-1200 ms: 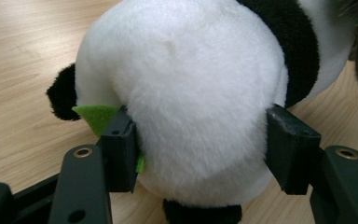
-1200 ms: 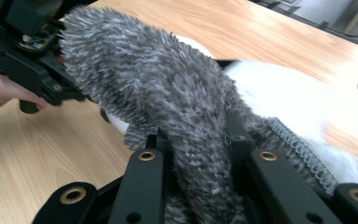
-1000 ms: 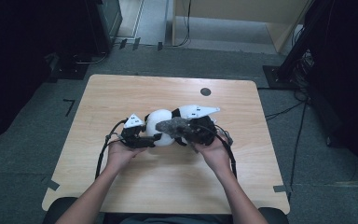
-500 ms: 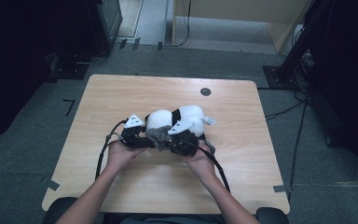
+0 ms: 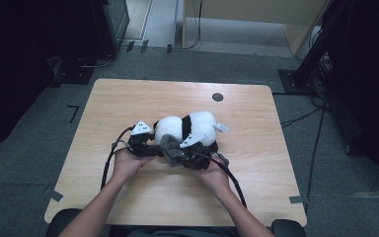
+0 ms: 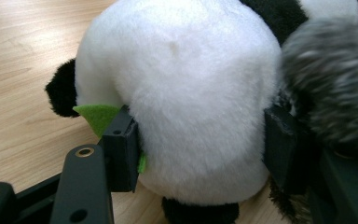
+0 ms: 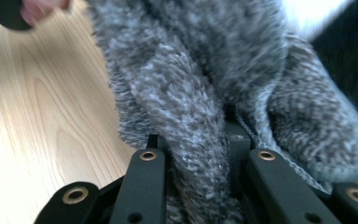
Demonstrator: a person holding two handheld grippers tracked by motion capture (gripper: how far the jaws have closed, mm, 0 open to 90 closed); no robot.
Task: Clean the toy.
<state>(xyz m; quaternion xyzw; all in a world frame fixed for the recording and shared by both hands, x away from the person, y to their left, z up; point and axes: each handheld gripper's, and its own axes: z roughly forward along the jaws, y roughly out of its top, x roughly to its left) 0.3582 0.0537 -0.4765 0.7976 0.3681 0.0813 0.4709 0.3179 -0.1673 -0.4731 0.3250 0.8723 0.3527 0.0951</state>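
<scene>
**Plush and Fleece: Soft Goods in Both Tongs**

Plush, white and black, made up the round panda-like stuffed toy (image 5: 185,127) that lay near the middle of the pale wooden counter (image 5: 128,98), with a small black disc (image 5: 217,97) well apart at about one o'clock from it. The left tongs (image 5: 154,148) sat at the toy's eight o'clock side and were clenched on its white head: in the left gripper view both black pads pressed into the fur of the toy (image 6: 186,107), denting it, with a green felt leaf (image 6: 97,116) poking out beside the left pad. The right tongs (image 5: 177,155), at about six o'clock from the toy, were clenched on a grey, fuzzy knitted cloth (image 5: 170,148); the right gripper view showed a fold of that cloth (image 7: 186,112) pinched tight between the jaws, the rest bunched against the toy.

Judged from this, both things would handle as light, soft and yielding, neither fragile nor slippery; the pile should give good friction. The toy would squash and sag, so a hold across the head or the narrower band between head and body seemed firmest. The cloth would drape and stretch, so it was best taken by an edge or a gathered fold, deep in the pads.
</scene>
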